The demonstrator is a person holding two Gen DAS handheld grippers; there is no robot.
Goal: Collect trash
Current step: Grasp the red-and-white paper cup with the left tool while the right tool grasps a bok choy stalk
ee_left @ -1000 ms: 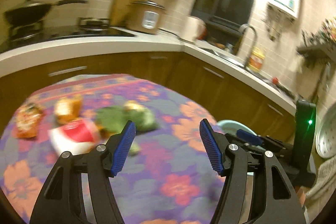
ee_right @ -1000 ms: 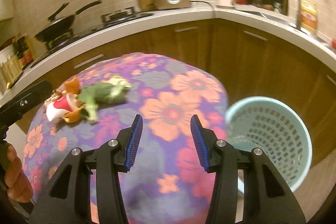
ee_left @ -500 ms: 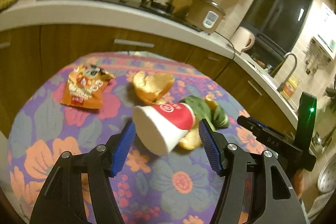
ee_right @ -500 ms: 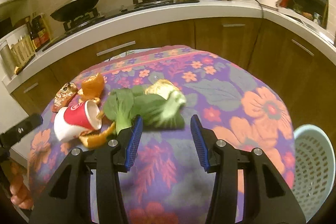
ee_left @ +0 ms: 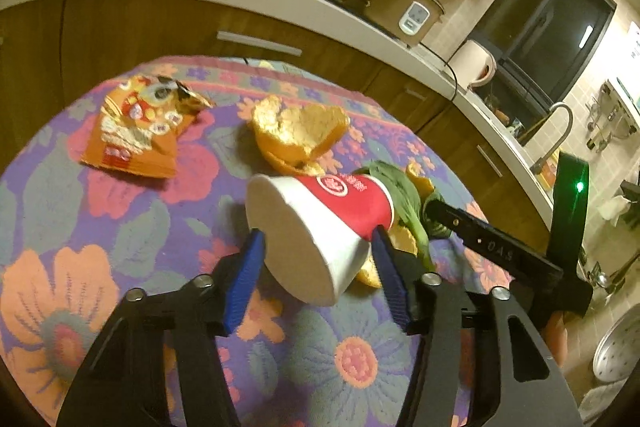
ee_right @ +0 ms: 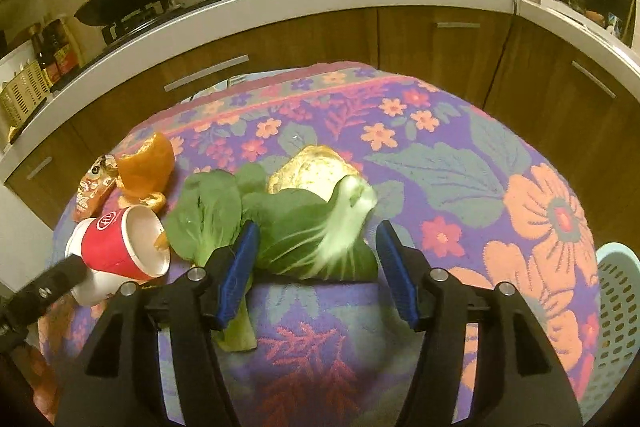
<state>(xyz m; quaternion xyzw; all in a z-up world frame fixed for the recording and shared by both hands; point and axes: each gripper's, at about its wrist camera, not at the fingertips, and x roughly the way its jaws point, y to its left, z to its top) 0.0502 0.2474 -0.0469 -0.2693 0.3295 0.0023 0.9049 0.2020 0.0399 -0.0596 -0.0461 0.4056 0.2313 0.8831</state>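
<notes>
Left claw (ee_left: 316, 259) gapes around the tipped paper cup (ee_left: 320, 223); right claw (ee_right: 314, 259) gapes, empty, straddling the bok choy (ee_right: 296, 231) mid-worktop (ee_right: 460, 163).

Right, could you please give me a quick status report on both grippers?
Left gripper open, fingers astride tipped paper cup. Right gripper open around bok choy. Orange peel crowds both. Basket right.
</notes>
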